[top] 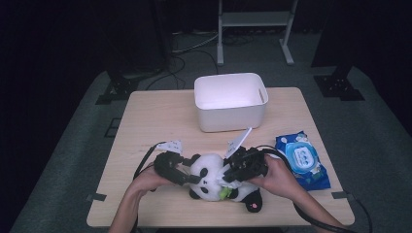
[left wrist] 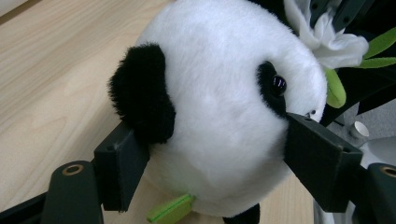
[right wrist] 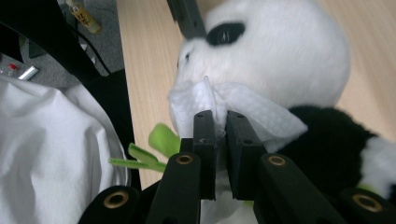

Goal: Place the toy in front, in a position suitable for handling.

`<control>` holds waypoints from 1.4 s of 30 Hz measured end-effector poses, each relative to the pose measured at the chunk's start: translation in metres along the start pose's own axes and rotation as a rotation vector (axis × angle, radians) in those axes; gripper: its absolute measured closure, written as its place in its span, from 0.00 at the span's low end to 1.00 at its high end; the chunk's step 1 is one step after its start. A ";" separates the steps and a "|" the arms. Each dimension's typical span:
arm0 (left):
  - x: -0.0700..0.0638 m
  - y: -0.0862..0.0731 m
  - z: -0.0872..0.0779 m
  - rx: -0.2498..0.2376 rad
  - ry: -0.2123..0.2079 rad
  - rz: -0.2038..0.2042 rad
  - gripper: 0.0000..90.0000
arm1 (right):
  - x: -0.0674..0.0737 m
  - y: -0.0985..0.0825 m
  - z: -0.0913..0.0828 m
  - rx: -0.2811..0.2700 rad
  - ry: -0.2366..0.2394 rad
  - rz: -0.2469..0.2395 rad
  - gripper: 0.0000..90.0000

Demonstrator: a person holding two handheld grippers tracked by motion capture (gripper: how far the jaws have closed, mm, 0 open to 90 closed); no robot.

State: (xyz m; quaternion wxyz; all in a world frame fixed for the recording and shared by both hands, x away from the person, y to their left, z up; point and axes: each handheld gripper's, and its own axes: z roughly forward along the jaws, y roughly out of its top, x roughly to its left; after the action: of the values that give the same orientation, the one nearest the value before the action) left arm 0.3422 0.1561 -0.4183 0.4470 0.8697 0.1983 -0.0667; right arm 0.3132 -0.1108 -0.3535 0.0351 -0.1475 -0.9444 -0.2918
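A black-and-white panda plush (top: 212, 180) lies on its back near the front edge of the wooden table (top: 155, 116). My left gripper (top: 191, 175) comes in from the left. In the left gripper view it (left wrist: 219, 158) is shut on the panda's head (left wrist: 219, 84), one pad under the black ear, the other beside the eye. My right gripper (top: 228, 174) comes in from the right. It (right wrist: 220, 122) is shut on a white wet wipe (right wrist: 254, 112), which lies against the panda's muzzle (right wrist: 196, 70). A green felt leaf (right wrist: 161, 137) sticks out below the chin.
An empty white bin (top: 231, 99) stands at the back middle of the table. A blue pack of wet wipes (top: 302, 159) lies at the right, just beyond my right hand. The person's white shirt (right wrist: 46, 140) hangs close at the table's front edge.
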 end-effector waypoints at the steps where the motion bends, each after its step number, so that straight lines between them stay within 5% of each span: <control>1: 0.000 0.000 0.001 0.002 -0.003 0.001 0.27 | 0.000 0.006 -0.002 -0.003 -0.013 -0.011 0.92; 13: -0.005 0.002 0.001 0.021 0.009 0.042 0.27 | -0.005 0.058 0.013 0.020 -0.064 -0.059 0.92; 20: -0.004 0.000 0.002 0.015 0.014 0.033 0.29 | -0.013 0.071 0.022 0.039 -0.060 -0.050 0.92; 42: -0.006 0.001 0.001 0.038 0.023 0.046 0.29 | -0.043 0.012 -0.044 0.065 -0.185 0.092 0.92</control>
State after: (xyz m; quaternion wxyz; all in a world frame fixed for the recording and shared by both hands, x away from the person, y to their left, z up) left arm 0.3374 0.1534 -0.4167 0.4293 0.8832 0.1821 -0.0504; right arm 0.3568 -0.1369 -0.3174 -0.0342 -0.2156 -0.9448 -0.2445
